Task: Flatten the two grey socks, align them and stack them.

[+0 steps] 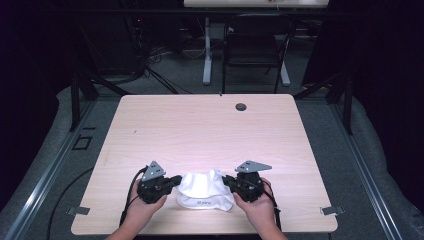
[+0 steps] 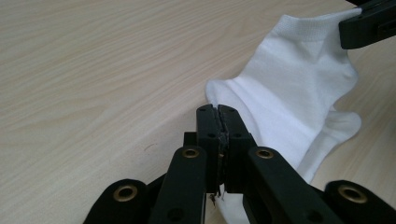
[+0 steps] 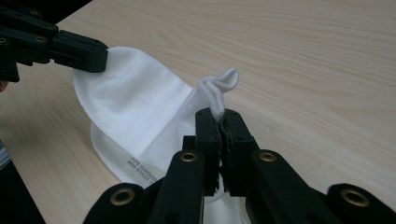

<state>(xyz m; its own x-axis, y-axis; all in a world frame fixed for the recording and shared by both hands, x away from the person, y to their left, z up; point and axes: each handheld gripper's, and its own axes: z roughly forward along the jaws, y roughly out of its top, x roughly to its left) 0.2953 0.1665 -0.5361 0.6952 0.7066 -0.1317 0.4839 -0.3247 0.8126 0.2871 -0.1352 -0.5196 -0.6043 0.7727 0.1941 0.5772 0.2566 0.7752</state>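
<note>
While the white sock point(image 1: 206, 190) lies crumpled at the near edge of the desk point(image 1: 210, 130), both grippers already have it — the left gripper point(image 2: 218, 112) is clenched on one end and the right gripper point(image 3: 219, 116) is clenched on a bunched bit of fabric at the other. The grasp looks done; spreading or folding the sock — whichever is meant — still seems ahead.
</note>
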